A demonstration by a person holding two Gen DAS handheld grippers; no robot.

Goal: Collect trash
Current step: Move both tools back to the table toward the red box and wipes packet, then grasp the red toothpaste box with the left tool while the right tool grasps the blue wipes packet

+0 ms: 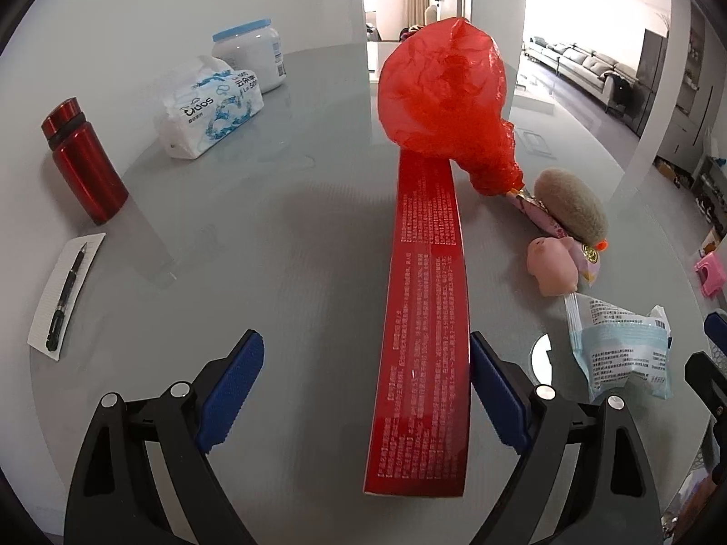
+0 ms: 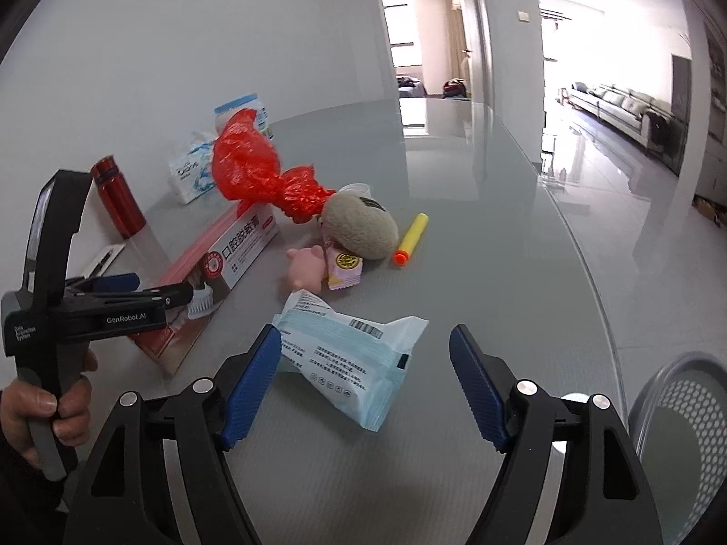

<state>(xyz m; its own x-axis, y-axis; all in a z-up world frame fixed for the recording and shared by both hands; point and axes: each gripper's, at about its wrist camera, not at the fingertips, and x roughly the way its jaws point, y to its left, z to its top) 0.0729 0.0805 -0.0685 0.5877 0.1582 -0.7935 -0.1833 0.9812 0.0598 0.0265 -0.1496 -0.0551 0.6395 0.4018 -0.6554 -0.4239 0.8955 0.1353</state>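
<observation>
Blue pads of the left gripper (image 1: 365, 386) straddle the long red box (image 1: 425, 318) on the counter (image 1: 272, 227), jaws wide, right pad beside the box's edge, no squeeze yet. Judged step: grasping trash. Closing squarely on the box comes next. Right gripper (image 2: 363, 383), also released, brackets the pale wrapper (image 2: 350, 359), its left pad just at the wrapper's edge.

one red box (image 1: 425, 318), two wrappers (image 2: 352, 359), two toys (image 2: 359, 225)

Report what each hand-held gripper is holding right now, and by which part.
Nothing is held. The left hand-held gripper stands open astride the red box; the right hand-held gripper stands open around the blue-white packet, with no grip visible on either.
</observation>
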